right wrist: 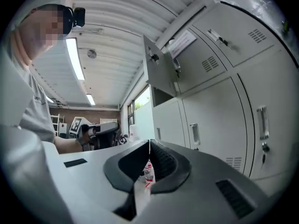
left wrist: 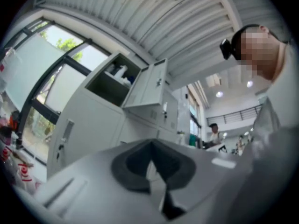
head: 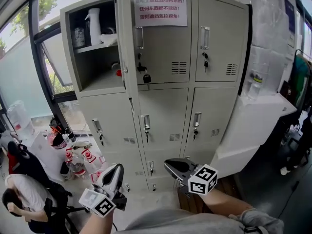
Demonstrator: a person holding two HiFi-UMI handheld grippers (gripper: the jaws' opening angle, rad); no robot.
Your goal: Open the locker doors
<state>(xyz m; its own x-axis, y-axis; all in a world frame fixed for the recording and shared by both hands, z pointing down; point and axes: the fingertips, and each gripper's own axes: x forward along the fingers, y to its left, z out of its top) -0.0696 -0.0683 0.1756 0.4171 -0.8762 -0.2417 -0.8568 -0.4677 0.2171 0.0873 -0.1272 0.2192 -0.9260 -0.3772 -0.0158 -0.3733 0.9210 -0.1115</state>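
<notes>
Left gripper and right gripper sit low in the head view. Both have their jaws together with nothing between them. The locker bank stands ahead of and above both. Its bottom centre door lies just beyond the right gripper, probably the nearer hand. That door's handle runs upright. The top-left door already stands open; the other doors are closed.

— How is the left gripper sitting?
— It is hanging low in front of the body and tilting slightly upward. Its jaws are meeting at the tips and holding nothing.
— And the right gripper?
— It is lying about level just beside it, jaws pressing together, empty. Its forearm is reaching in from the right.
</notes>
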